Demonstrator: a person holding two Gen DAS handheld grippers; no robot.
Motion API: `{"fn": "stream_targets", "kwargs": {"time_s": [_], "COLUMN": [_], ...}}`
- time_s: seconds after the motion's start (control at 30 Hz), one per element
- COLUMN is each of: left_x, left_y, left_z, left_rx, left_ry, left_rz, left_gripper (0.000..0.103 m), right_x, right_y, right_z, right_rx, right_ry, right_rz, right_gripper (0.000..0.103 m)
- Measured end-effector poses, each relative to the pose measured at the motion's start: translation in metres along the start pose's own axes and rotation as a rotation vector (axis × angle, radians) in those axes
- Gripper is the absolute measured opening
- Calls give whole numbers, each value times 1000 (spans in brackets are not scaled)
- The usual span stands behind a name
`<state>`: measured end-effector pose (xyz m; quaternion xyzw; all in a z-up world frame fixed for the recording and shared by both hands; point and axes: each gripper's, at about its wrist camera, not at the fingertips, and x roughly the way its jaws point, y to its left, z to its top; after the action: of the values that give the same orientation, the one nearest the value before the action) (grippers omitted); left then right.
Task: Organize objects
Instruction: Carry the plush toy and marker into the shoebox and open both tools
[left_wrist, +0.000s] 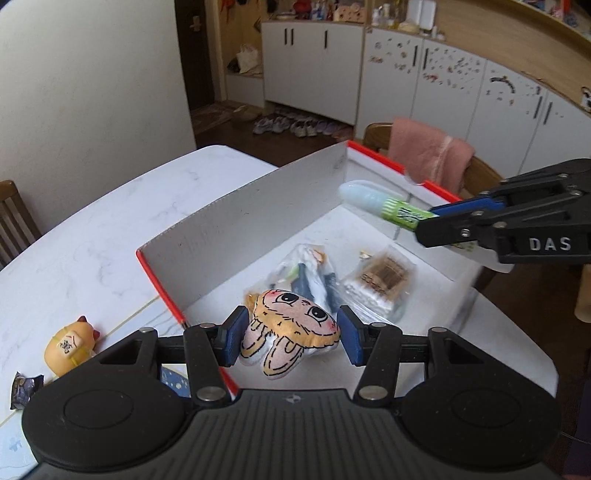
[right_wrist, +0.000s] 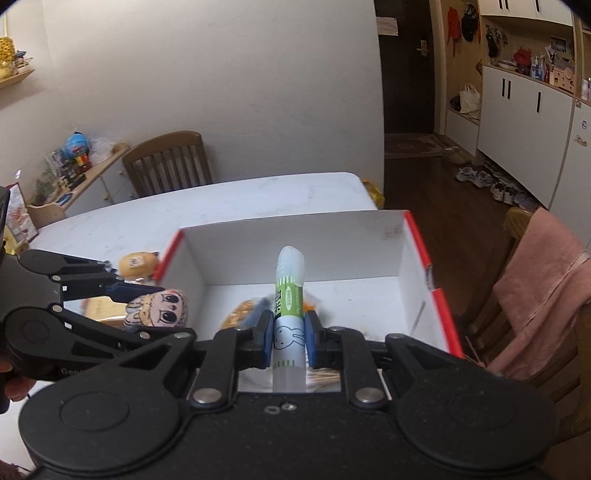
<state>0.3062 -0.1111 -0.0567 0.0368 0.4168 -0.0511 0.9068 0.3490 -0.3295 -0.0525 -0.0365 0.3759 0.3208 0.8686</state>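
Left tool (left_wrist: 291, 338) pinches plush face (left_wrist: 295, 325); right tool (right_wrist: 289, 341) pinches glue stick (right_wrist: 290, 295). Release both low inside box (right_wrist: 295, 254), toward 12 o'clock.

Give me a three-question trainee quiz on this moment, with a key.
1. True or false: the right gripper is shut on the glue stick.
2. What does the left gripper hold?
3. The plush toy hangs over: A the box, B the chair, C the floor.

Key: 1 true. 2 the plush toy. 3 A.
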Motion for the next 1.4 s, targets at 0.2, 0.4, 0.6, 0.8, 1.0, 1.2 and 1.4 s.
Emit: {"fn": "stream_targets", "kwargs": {"time_s": [0.2,0.4,0.6,0.8,1.0,1.2,1.4], "left_x": [27,55,78,95,108,114,116], "left_y": [2,3,5,6,7,7,5], "left_z": [18,28,33,36,36,37,37], "left_rx": [-8,-25,-39,-47,-56,-57,-37], "left_ry": [33,80,136,195,254,304,322], "left_rz": [50,87,88,74,66,62,67], "left_gripper": [51,52,52,52,52,52,55], "right_x": [21,42,63,74,79,80,76], "right_y": [-17,-35,-41,-41,-37,-38,-42], "right_z": [4,7,5,1,-4,-4,-4], "right_rx": [9,39,29,-9,-61,-72,-57], "right_ry": [42,80,137,178,211,225,224], "right_rz": [-15,-33,-45,-50,-58,-59,-52], "right_gripper": [17,17,17,17,17,17,18]}}
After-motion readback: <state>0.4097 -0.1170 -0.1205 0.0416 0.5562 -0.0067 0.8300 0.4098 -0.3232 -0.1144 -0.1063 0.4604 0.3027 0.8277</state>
